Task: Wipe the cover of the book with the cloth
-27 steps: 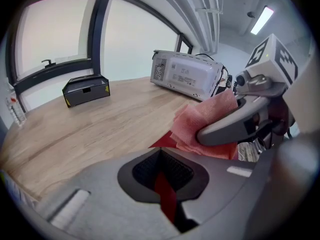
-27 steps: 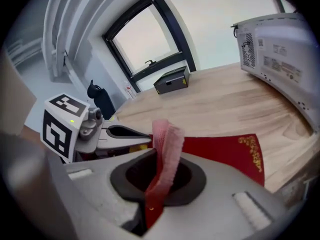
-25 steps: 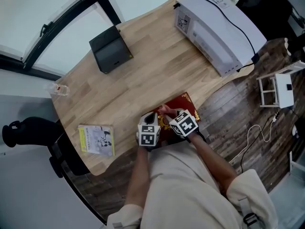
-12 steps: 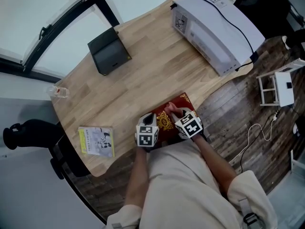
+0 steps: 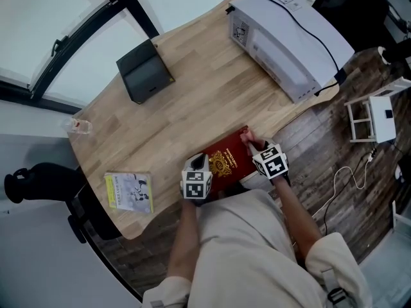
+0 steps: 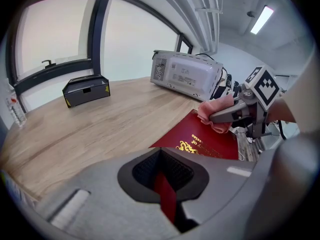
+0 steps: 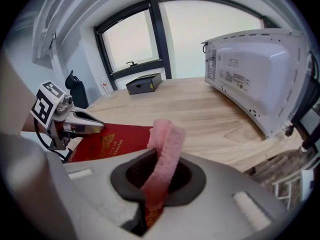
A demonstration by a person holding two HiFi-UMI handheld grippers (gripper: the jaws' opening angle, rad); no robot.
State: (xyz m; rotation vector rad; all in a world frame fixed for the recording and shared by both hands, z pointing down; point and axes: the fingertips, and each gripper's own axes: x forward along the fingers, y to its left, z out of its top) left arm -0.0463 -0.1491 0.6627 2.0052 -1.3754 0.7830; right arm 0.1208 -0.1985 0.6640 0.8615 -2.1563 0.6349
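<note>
So left gripper [image 6: 165, 204] was clamped on the book [image 5: 223, 163], right gripper [image 7: 150, 200] pinched the cloth [image 7: 165, 140] at its far corner, mid-wipe I'd say; next needed a sweep across the cover.

The tabletop [image 5: 192, 88] is pale wood with clear grain, pretty matt. The book [image 5: 225, 162] has a smooth dark-red cover with shiny gold print. The cloth [image 7: 165, 144] is pink and fuzzy, terry-ish. The white appliance [image 5: 282, 50] looks like painted metal, maybe plastic. The floor [image 5: 311, 140] is dark wood planks.
</note>
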